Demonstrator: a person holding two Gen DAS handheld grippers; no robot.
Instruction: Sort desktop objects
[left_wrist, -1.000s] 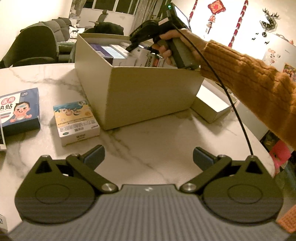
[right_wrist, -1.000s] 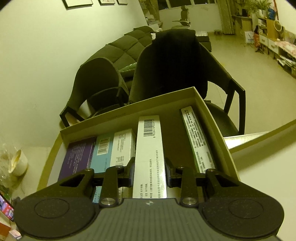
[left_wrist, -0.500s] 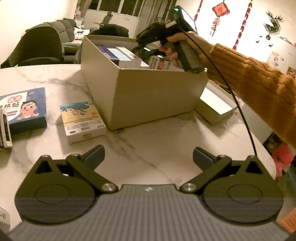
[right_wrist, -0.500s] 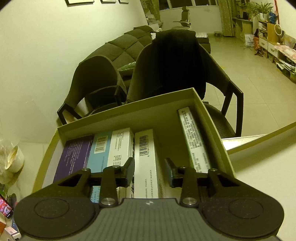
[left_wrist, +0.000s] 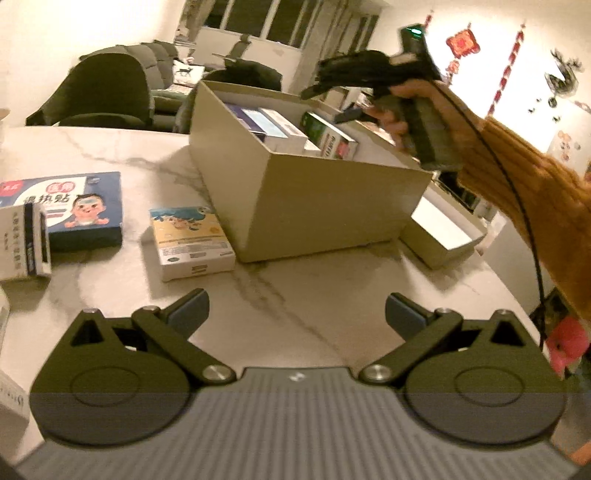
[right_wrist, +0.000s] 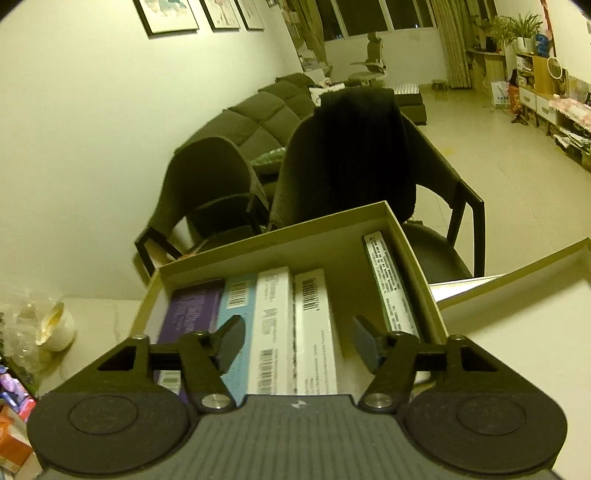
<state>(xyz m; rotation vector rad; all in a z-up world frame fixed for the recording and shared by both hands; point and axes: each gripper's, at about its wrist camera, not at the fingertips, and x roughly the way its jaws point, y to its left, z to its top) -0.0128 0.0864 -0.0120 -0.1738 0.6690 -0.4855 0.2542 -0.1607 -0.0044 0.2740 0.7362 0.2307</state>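
Your right gripper (right_wrist: 297, 345) hangs over the open storage box (left_wrist: 332, 206) with its jaws spread wide and nothing between them; its fingertips frame the white carton with the barcode (right_wrist: 316, 332), which stands on edge in the row below. Your left gripper (left_wrist: 295, 314) hovers low over the marble table (left_wrist: 314, 295), jaws wide as well and empty.

By my count from the right wrist view, five cartons stand in the box: a purple one (right_wrist: 192, 310) at the far left, a light blue one (right_wrist: 236, 306), two white ones side by side, then a gap, and a thin carton (right_wrist: 389, 284) against the right wall. The left wrist view shows a green-and-red pack (left_wrist: 328, 134) in there too, probably that same thin one, though I cannot be sure.

Still out on the table to the left of the box are three clear ones: the yellow-and-teal carton (left_wrist: 190, 242) nearest the box, the flat blue box with the baby picture (left_wrist: 74, 206), and a white box with black bands (left_wrist: 26, 243) just beside it. White edges at the far left may be more; too cropped to tell. I judge the sorting past halfway, with those still to go in.
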